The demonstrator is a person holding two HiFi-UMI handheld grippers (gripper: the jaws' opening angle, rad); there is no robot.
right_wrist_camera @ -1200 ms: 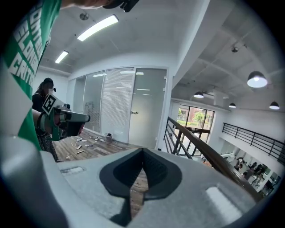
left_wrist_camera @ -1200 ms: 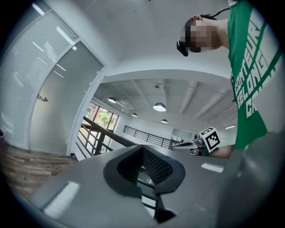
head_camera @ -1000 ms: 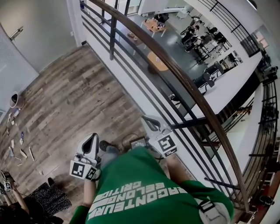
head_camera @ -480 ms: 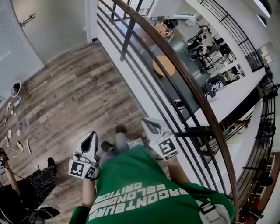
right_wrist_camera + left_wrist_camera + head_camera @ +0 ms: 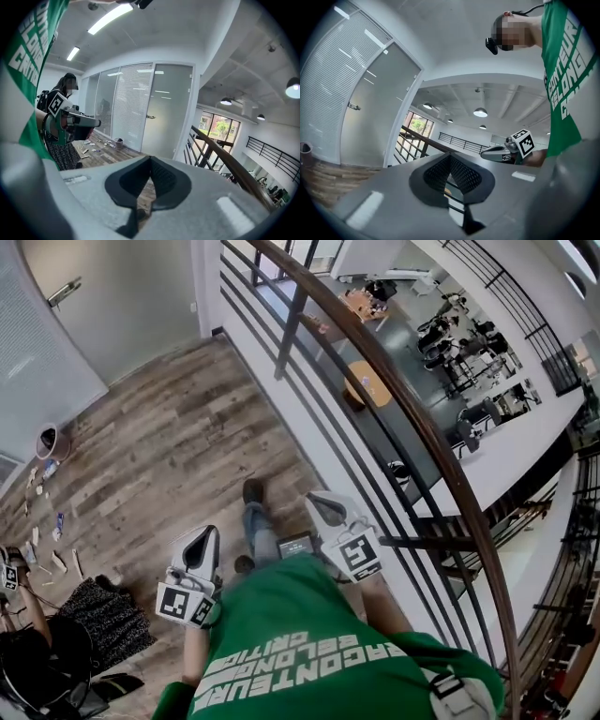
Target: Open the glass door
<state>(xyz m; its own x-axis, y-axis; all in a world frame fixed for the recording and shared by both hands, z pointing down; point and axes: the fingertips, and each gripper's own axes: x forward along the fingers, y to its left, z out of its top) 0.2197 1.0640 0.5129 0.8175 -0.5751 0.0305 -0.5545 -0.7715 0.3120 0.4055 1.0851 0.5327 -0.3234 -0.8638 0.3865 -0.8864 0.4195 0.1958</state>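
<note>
Left gripper [image 5: 450,159] jaws together; glass door [image 5: 166,108] frosted, closed

Wood floor [image 5: 159,456] stretched ahead of you. Railing [image 5: 412,418] with brown handrail ran along your right. Beyond it, lower level held round table [image 5: 367,382] and chairs [image 5: 469,418]. Bin [image 5: 47,442] stood by wall at your left, scraps [image 5: 56,521] strewn near it. Person [image 5: 56,652] in dark clothes sat low at your left. Your shoe [image 5: 252,490] was on floor, green shirt [image 5: 309,643] filled foreground.
</note>
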